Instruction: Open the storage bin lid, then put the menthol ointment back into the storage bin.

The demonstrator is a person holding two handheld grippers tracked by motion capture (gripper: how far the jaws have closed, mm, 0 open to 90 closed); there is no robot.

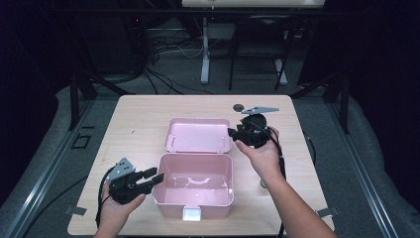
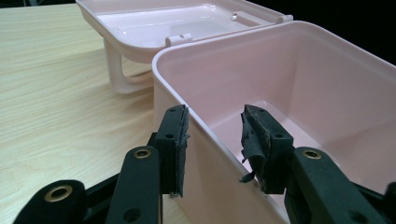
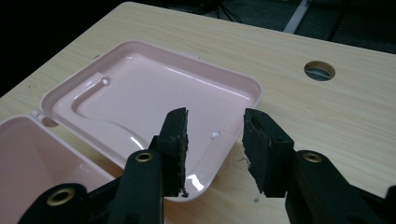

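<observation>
At bench centre: pink box, open, lid laid back flat at 12 o'clock. Left gripper at box's 9 o'clock, fingers wide, straddling near wall, not pressing. Right gripper at lid's 3 o'clock edge, fingers apart, holding nothing.

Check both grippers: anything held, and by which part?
Nothing gripped. Left gripper straddles the pink box's left wall, pads apart from it. Right gripper is open at the lid's edge.
</observation>
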